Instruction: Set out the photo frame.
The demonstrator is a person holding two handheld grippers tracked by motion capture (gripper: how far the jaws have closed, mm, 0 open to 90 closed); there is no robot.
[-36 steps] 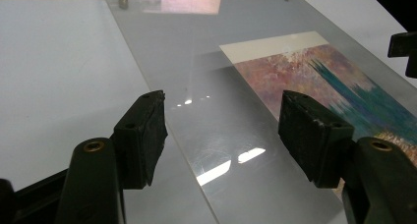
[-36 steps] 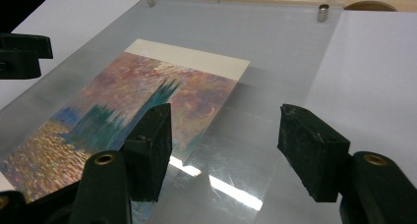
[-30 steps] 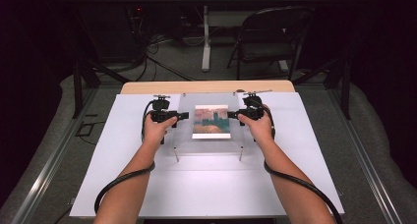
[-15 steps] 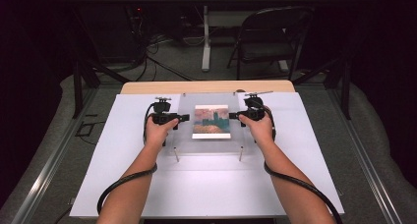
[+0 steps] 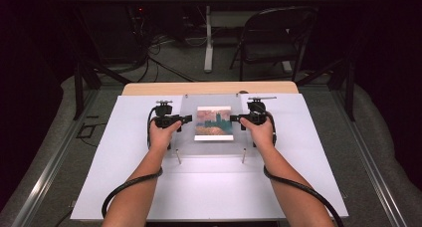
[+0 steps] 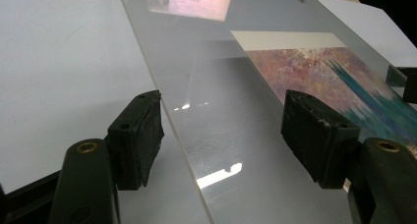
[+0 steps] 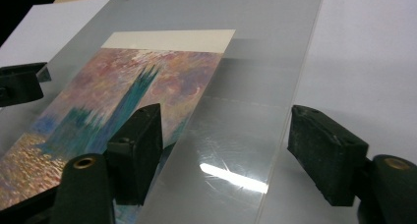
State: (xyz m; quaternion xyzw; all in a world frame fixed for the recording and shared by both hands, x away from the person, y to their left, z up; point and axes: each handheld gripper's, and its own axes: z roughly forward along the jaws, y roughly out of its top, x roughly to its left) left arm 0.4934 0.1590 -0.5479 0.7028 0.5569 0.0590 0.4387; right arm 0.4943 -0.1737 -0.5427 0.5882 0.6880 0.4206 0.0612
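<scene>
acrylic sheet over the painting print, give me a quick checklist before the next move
1. Left gripper open, straddling the acrylic sheet's edge: ok.
2. Right gripper open after its jaws just widened, sheet edge between them, pads clear: ok.
3. Painting print centred under the sheet: ok.
4. Both grippers level at opposite sheet edges in the high view: ok.
5. Sheet seated on its metal standoffs: cannot tell.
6. White table cover flat: ok.

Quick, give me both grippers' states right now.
Left gripper: open, jaws astride the clear sheet's edge, not pressing it.
Right gripper: open, jaws just widened, astride the sheet's other edge.
</scene>
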